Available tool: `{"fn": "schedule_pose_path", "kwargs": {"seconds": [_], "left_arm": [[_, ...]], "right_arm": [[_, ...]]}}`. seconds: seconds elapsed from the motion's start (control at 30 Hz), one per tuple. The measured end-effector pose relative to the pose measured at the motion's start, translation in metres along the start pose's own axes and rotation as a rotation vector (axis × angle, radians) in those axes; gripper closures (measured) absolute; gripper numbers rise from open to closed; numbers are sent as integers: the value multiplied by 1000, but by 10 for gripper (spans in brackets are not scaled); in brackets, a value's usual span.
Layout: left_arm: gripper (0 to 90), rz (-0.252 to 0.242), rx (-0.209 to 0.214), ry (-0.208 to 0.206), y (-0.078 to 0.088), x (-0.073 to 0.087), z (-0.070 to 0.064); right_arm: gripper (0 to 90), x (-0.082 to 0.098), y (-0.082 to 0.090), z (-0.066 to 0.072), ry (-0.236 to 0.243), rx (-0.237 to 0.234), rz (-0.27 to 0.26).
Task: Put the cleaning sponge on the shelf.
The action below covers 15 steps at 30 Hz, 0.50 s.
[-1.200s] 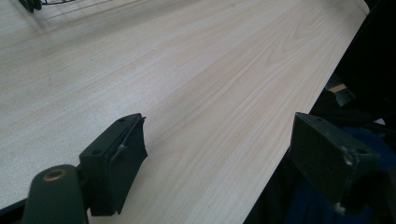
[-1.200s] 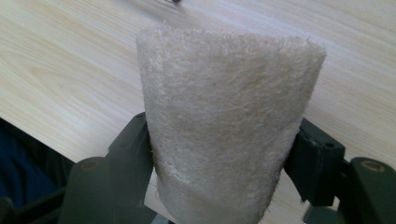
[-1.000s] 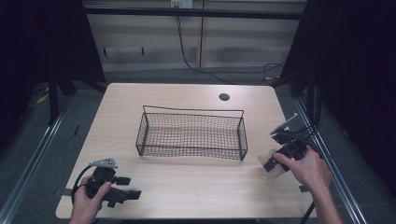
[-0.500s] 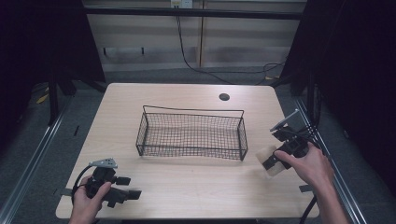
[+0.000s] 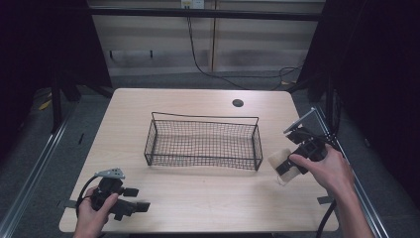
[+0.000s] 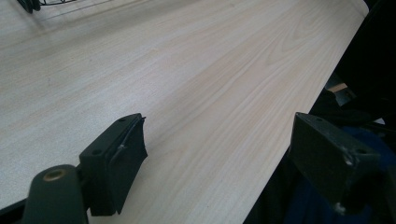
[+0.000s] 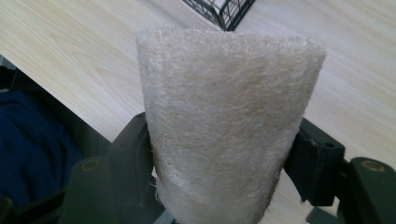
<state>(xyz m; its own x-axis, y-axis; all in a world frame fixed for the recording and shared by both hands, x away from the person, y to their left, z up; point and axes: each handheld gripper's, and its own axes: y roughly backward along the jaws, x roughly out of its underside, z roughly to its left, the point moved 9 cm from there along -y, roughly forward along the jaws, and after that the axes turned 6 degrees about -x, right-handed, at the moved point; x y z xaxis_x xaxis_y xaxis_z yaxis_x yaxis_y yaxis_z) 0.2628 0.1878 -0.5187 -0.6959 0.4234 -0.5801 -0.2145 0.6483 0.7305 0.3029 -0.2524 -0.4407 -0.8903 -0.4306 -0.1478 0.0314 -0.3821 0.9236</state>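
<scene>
Right gripper [image 5: 285, 168] clamps a pale fibrous sponge [image 5: 278, 159], a loofah-like pad, with one black jaw on each flank. It hangs just above the table [image 5: 208, 198] near the right edge, just beside the right end of the wire basket [image 5: 203, 144] but clear of it. In the right gripper view the sponge [image 7: 224, 126] sticks out past the jaws, wider at its free end and narrower where it is pinched. Its long axis runs along the gripper, pointing from the right edge toward the basket's near right corner.

Left gripper [image 5: 143, 206] rests by the table's near left corner, jaws spread wide with nothing between them.

Judging from this, the likely slip is at the basket rim: the wide free end could catch the wire if carried in too low. The pad is soft, so a knock could twist it in the grip.
</scene>
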Motion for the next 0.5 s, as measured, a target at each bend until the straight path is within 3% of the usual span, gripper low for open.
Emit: {"fn": "schedule_pose_path", "kwargs": {"seconds": [0.5], "left_arm": [[184, -1, 0, -4, 0, 0, 0]], "right_arm": [[318, -32, 9, 16, 14, 16, 11]]}}
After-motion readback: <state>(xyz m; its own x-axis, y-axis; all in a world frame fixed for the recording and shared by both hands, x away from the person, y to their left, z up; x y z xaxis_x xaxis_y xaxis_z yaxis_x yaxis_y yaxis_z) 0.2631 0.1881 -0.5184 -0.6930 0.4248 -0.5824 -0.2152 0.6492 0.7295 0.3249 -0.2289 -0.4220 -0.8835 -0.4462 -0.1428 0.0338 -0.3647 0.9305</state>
